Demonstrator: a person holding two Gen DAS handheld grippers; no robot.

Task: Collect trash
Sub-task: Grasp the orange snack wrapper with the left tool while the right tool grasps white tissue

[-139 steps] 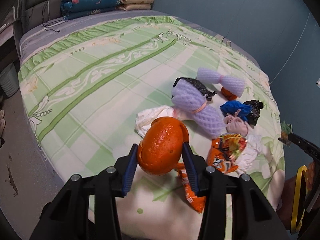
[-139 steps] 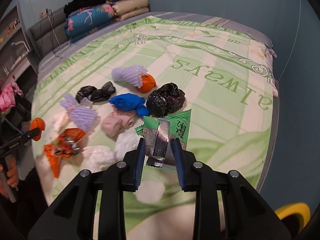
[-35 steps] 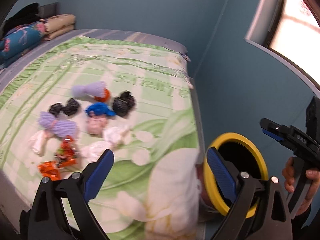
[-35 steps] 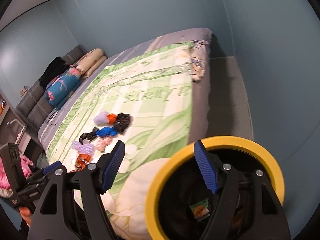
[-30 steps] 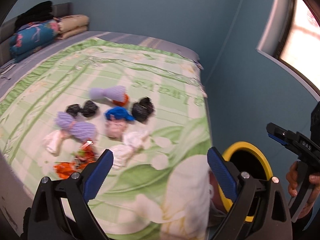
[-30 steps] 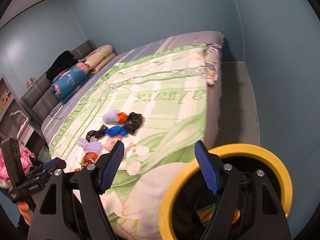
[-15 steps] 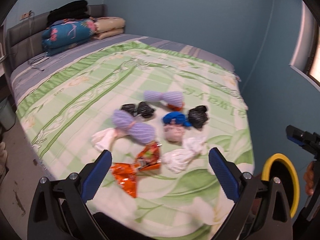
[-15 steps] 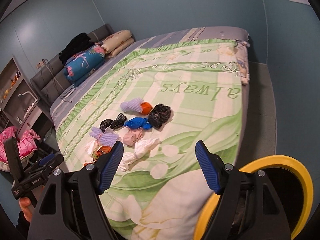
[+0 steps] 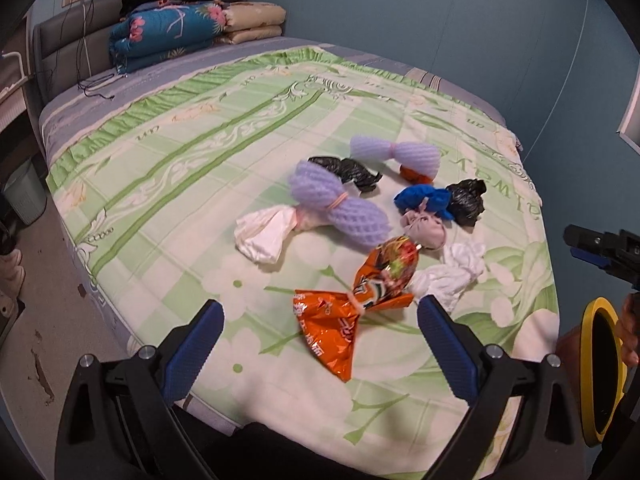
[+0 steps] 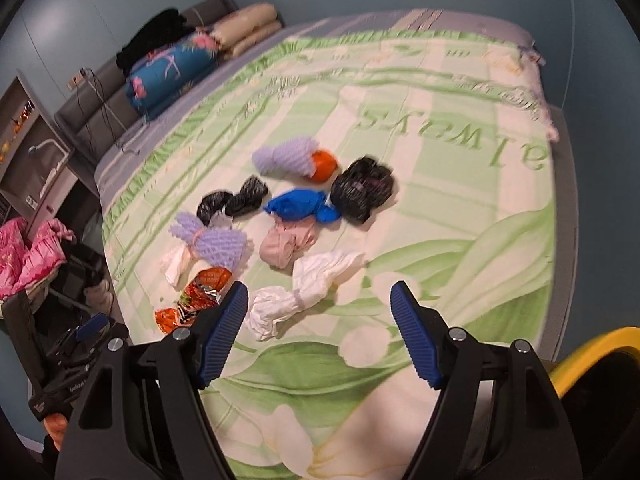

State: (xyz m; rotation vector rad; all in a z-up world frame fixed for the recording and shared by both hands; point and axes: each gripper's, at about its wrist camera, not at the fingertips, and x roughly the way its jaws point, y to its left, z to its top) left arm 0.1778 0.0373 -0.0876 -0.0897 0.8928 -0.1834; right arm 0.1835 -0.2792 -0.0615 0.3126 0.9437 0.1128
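Observation:
Trash lies in a cluster on the green bedspread [image 9: 168, 168]. An orange snack wrapper [image 9: 352, 300] is nearest my left gripper [image 9: 318, 344], which hangs open and empty just short of it. A knotted white bag [image 10: 304, 288] lies just beyond my right gripper [image 10: 320, 336], also open and empty. Behind these lie a purple foam net [image 9: 340, 204], a pink bag [image 10: 286, 246], a blue bag [image 10: 300, 204], black bags [image 10: 362, 190], another white bag [image 9: 264, 232] and an orange peel [image 10: 322, 164]. The yellow-rimmed bin [image 9: 600, 368] stands by the bed's right corner.
Folded quilts and pillows [image 9: 180, 28] are stacked at the headboard. A pale wastebasket [image 9: 24, 192] and shoes sit on the floor to the left of the bed. Pink bedding [image 10: 28, 256] lies beside the bed in the right wrist view. The blue wall is close on the right.
Both grippers have swung away from the yellow bin and down toward the trash on the bed. They held an orange peel and a green wrapper earlier; both are now empty.

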